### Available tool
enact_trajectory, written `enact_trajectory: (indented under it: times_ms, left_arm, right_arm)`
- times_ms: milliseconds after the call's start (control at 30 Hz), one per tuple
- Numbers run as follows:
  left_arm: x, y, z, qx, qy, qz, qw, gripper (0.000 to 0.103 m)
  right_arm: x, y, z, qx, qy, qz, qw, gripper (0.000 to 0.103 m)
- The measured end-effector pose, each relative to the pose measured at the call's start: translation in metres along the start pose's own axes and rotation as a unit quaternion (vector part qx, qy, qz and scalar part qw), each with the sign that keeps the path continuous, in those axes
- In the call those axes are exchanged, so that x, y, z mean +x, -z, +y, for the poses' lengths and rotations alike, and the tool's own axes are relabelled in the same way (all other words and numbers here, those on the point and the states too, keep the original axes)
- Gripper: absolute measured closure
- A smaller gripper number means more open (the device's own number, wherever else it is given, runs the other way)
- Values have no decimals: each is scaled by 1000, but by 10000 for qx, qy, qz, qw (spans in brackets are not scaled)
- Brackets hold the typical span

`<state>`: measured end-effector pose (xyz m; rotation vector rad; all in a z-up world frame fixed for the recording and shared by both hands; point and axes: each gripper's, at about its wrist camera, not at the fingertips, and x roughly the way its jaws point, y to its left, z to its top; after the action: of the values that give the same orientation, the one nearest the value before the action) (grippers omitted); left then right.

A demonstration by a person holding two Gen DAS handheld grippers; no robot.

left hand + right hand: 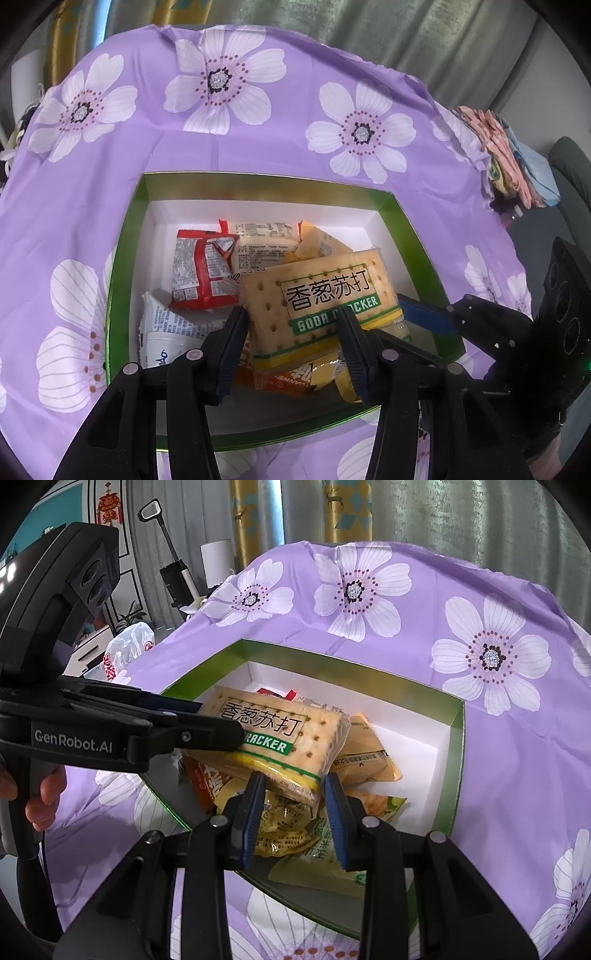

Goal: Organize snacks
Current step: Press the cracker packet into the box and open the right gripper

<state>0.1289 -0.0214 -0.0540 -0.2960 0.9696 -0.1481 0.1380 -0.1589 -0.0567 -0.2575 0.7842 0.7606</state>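
Observation:
A soda cracker pack (pixel 317 299) (pixel 273 734) is held over a green box with a white inside (pixel 122 266) (pixel 450 746). My left gripper (pixel 291 317) is shut on its near end; its fingers also show in the right wrist view (pixel 207 734). My right gripper (pixel 293 782) is shut on another edge of the same pack; its blue pad shows in the left wrist view (pixel 424 314). Under the pack lie a red packet (pixel 199 273), a white packet (pixel 170 332), and yellow and orange packets (pixel 369 760).
The box sits on a purple cloth with white flowers (pixel 221 140) (pixel 491 657). Folded cloths (pixel 513 158) lie at the table's right edge. Curtains hang behind. A white plastic bag (pixel 129 646) and a standing vacuum (pixel 173 572) are off to the left.

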Motion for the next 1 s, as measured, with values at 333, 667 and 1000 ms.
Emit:
enact_trajectory:
  times_ms: [333, 667, 1000]
  left_arm:
    - [3, 0, 0, 30, -68, 81, 9999, 53]
    - [5, -1, -1, 60, -144, 159, 9998, 53]
    - [6, 0, 2, 31, -169, 222, 9996, 53]
  right_arm:
    - [2, 0, 0, 38, -15, 71, 10000, 69]
    - [7, 0, -2, 129, -72, 156, 9998, 69]
    - [9, -1, -1, 160, -93, 217, 9996, 69]
